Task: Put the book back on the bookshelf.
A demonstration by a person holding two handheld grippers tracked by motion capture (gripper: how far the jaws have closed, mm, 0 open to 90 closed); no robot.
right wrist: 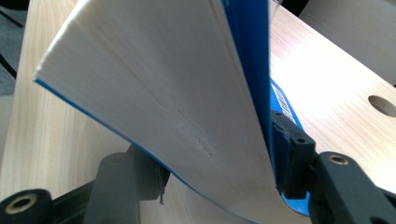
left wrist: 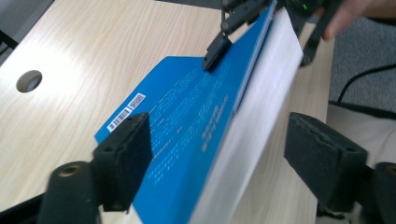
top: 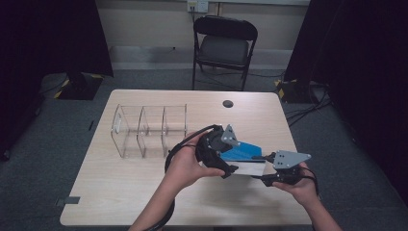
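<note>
Both forearms reach in over the wooden counter (top: 144,192). Right tongs (top: 267,169) are clamped on the thick blue-covered paperback book (top: 242,153), held on edge, its long axis running between both hands. Left tongs (top: 230,169) stand apart around it.

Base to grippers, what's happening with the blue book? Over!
Right gripper shut on book. Left gripper open around it, pads clear. Rack stands apart, nothing in the way. Over.
</note>
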